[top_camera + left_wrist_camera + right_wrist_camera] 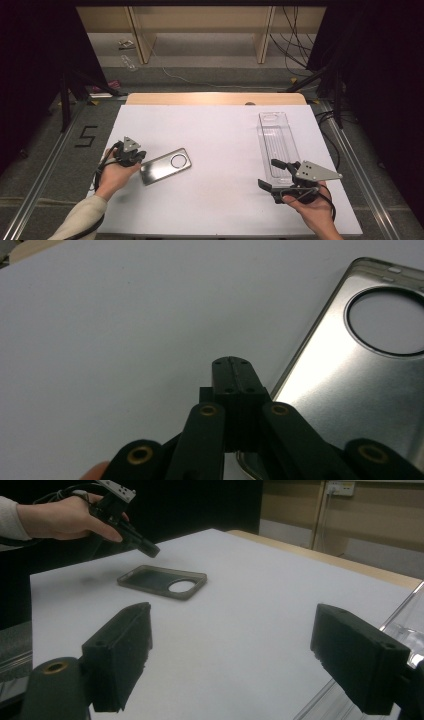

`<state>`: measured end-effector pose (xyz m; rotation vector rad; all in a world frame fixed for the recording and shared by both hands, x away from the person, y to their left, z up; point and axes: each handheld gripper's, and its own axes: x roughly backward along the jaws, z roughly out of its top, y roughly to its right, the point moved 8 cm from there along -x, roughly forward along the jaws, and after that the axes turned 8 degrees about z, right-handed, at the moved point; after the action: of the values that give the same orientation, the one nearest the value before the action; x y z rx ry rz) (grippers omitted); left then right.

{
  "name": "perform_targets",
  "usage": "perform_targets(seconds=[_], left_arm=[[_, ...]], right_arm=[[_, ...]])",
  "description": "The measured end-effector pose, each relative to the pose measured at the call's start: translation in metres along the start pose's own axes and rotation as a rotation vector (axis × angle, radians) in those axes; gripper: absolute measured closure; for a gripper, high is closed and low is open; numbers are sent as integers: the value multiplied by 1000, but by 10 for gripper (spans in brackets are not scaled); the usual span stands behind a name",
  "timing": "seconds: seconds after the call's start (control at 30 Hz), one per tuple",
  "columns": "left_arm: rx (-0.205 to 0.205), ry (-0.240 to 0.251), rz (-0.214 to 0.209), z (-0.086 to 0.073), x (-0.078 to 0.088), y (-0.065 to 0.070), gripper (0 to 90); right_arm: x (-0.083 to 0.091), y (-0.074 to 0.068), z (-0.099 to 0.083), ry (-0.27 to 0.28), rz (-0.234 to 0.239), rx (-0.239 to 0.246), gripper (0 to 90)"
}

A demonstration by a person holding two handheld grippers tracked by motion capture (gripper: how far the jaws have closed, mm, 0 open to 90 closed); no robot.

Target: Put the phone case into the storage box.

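A shiny metal phone-shaped case (165, 166) with a round hole lies flat on the white table (215, 135), left of centre. My left gripper (142, 159) is shut with nothing in it, its tip just at the case's near-left end. In the left gripper view the shut jaws (232, 365) hover beside the case's edge (360, 375). My right gripper (269, 173) stands open at the near end of a clear plastic tray (277, 140). The right gripper view has its wide-open pads (125, 650) framing bare table, with the case (162, 582) and the left gripper (150, 550) farther off.
The tray's clear rim (407, 622) sits by my right jaw. A wooden strip (215, 98) runs along the table's far edge. Metal rails (45, 170) flank the table, with shelving and cables on the floor beyond.
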<state>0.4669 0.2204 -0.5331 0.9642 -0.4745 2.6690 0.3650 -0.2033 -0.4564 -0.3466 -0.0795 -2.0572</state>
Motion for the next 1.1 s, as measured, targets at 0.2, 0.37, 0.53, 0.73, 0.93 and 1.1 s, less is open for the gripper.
perform_targets(seconds=[0.2, 0.37, 0.53, 0.73, 0.93, 1.1], left_arm=[[-7, -42, -5, -10, -11, -3, 897], [-14, -56, -16, -14, -14, -4, 897], [-11, -64, -20, -15, -13, -3, 897], [-25, -91, -27, -17, -9, 0, 897], [-63, -108, -46, -22, 0, 6, 897], [-106, -126, -59, -26, 7, 13, 898]], right_arm=[[-1, 0, 0, -1, 0, 0, 182], [-1, 0, -1, -4, 3, -2, 181], [-1, 0, -2, -11, 4, 0, 181], [-2, 0, -2, -14, 3, -2, 181], [-1, 0, -2, -14, 3, -1, 181], [-1, 0, -2, -14, 2, 0, 181]])
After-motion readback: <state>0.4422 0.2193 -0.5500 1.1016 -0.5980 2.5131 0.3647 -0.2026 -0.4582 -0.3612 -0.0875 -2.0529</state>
